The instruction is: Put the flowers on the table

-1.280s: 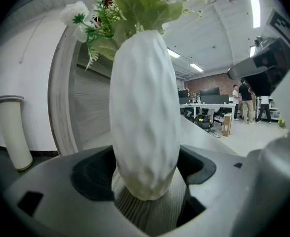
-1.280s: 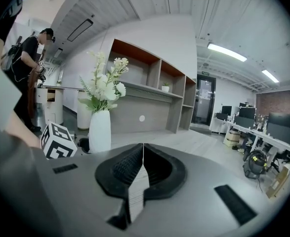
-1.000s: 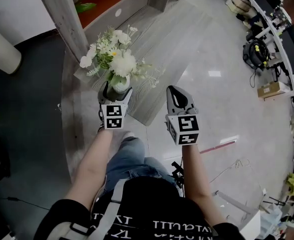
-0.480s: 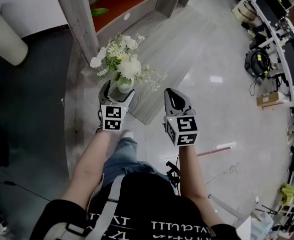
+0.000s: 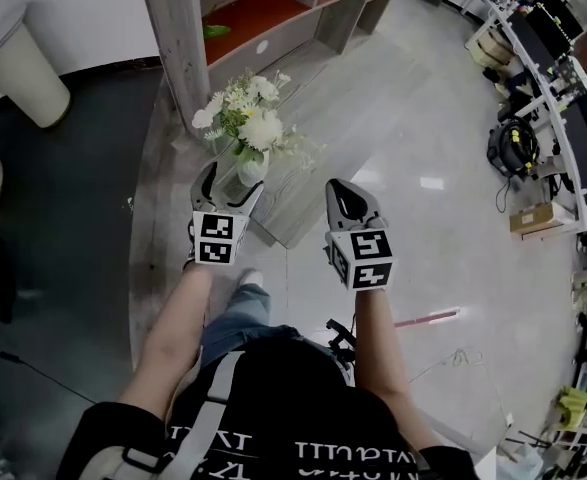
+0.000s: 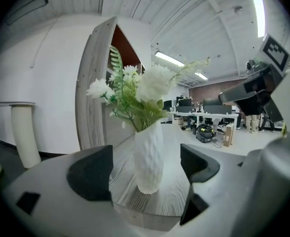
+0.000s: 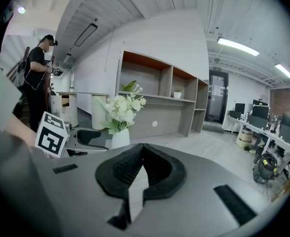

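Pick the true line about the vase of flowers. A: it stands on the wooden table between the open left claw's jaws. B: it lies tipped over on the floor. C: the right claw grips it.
A: the vase stands upright on the table, a gap to each jaw of the left claw.

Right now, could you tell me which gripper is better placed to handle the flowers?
The left gripper: its open jaws flank the vase of flowers standing on the table; the right gripper is shut, empty, off to the side.
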A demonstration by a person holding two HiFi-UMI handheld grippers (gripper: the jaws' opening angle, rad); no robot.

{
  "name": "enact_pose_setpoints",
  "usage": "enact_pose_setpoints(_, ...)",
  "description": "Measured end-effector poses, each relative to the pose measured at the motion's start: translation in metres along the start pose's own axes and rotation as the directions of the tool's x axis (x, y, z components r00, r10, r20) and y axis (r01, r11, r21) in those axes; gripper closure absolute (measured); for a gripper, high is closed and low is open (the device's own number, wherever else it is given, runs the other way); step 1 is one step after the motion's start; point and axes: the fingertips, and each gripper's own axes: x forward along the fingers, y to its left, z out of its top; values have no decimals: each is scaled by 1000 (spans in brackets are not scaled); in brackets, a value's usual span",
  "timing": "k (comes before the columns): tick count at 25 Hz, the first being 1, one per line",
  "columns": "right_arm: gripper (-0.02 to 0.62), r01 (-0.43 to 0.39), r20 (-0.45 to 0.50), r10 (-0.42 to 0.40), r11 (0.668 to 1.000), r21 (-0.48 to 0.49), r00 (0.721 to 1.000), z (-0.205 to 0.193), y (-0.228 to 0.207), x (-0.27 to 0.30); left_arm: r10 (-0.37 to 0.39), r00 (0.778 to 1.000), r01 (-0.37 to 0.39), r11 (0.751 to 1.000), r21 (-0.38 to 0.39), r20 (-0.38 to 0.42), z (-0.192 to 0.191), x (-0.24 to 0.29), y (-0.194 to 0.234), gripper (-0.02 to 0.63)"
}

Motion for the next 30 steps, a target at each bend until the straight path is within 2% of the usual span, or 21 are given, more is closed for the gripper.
enact_pose_setpoints(6, 580, -10, 35, 11, 999, -46, 999, 18, 3, -19, 6, 1000, -6, 1000, 8, 30, 26, -28, -4, 179)
enact_pose_setpoints(9, 580, -7, 65, 11, 998, -67, 998, 32, 2, -27, 16, 997, -19, 999, 40, 73, 46, -41, -5, 187)
enact_pose_setpoints(16, 580, 0, 150, 13, 996, -89, 989, 65, 4, -45, 69, 989, -78, 995, 65, 134, 88, -71, 5, 326)
enact_pose_setpoints(17, 580, 3, 157, 12, 995, -95, 988, 69, 4, -46, 67, 988, -76, 995, 62, 137, 92, -74, 6, 357)
enact_pose_setpoints(20, 580, 13, 168, 6, 994, -112, 986, 77, 3, -46, 46, 988, -55, 997, 52, 149, 106, -79, 8, 396)
enact_pose_setpoints(22, 580, 17, 180, 4, 993, -114, 984, 82, 3, -46, 57, 984, -69, 995, 65, 167, 117, -84, 12, 443)
enact_pose_setpoints(26, 580, 29, 218, -2, 992, -122, 976, 99, 2, -51, 117, 964, -144, 985, 99, 237, 150, -97, 22, 557)
enact_pose_setpoints(30, 580, 55, 258, -20, 990, -130, 966, 115, -1, -59, 148, 947, -185, 977, 108, 285, 176, -109, 29, 593)
